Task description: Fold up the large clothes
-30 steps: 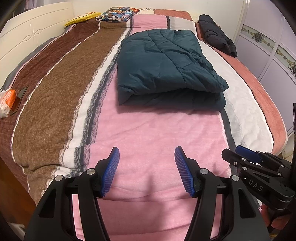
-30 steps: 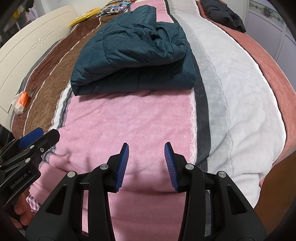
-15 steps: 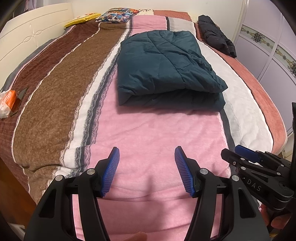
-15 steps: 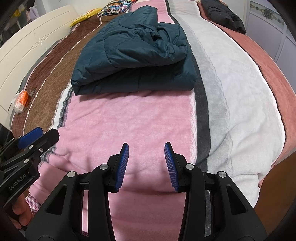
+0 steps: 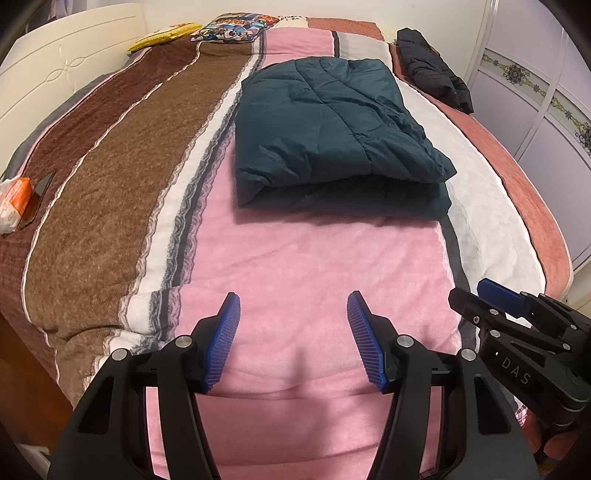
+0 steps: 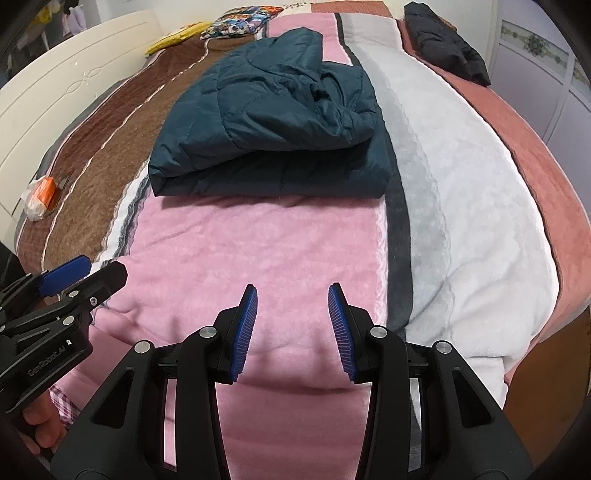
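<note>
Item one: dark teal padded jacket (image 5: 332, 129), folded into a thick rectangular bundle. We find it at twelve o'clock from both tools, resting on the pink band of the striped blanket (image 5: 314, 266), its right edge over the dark and grey stripes. The top layer sits loosely, with bunched folds at its two o'clock corner in the right wrist view.

Item two: left gripper (image 5: 293, 339). We see its blue pads apart, nothing between them, hovering above bare pink blanket, well short of the jacket.

Item three: right gripper (image 6: 291, 332). Pads likewise parted, somewhat narrower, empty, also over pink blanket and apart from the jacket.

Item four: black garment (image 5: 436, 70), heaped at one o'clock near the far right edge of the bed. We cannot tell whether it is folded; it is small and dark in both views.

Item five: orange-and-white packet (image 5: 13, 201) at nine o'clock on the brown stripe; patterned cushion (image 5: 236, 27) and yellow item (image 5: 166, 35) at eleven o'clock.

Risks, as we judge them: the puffy fill may spring the top layer open, since nothing pins it. A grab at the bunched corner could drag one layer only and undo the bundle. A low reach could pinch the plush blanket along with the cloth. If the black garment is next, a reach across could brush the teal bundle askew.
</note>
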Available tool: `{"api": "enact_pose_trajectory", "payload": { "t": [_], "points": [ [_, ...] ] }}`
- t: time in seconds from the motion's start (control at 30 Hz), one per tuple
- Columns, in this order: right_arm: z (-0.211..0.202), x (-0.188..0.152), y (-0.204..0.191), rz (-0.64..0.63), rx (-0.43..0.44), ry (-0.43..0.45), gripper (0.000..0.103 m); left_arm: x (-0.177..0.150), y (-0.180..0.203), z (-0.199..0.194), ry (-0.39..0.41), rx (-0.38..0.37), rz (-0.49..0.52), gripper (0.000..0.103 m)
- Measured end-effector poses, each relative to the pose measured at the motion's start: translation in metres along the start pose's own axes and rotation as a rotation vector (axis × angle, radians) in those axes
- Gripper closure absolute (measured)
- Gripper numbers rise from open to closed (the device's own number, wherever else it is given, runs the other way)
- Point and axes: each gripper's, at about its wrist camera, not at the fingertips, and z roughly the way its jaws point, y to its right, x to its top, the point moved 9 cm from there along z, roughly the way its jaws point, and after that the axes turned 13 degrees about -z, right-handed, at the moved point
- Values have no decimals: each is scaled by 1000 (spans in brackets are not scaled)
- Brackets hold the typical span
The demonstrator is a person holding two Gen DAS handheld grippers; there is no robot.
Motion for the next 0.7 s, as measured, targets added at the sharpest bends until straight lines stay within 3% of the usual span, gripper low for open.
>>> {"api": "enact_pose_trajectory", "payload": {
  "t": [0.7],
  "points": [
    [2,-1,-4,-16,0,-11,62,0,-5,4,-14,10,-13,48]
  ]
}}
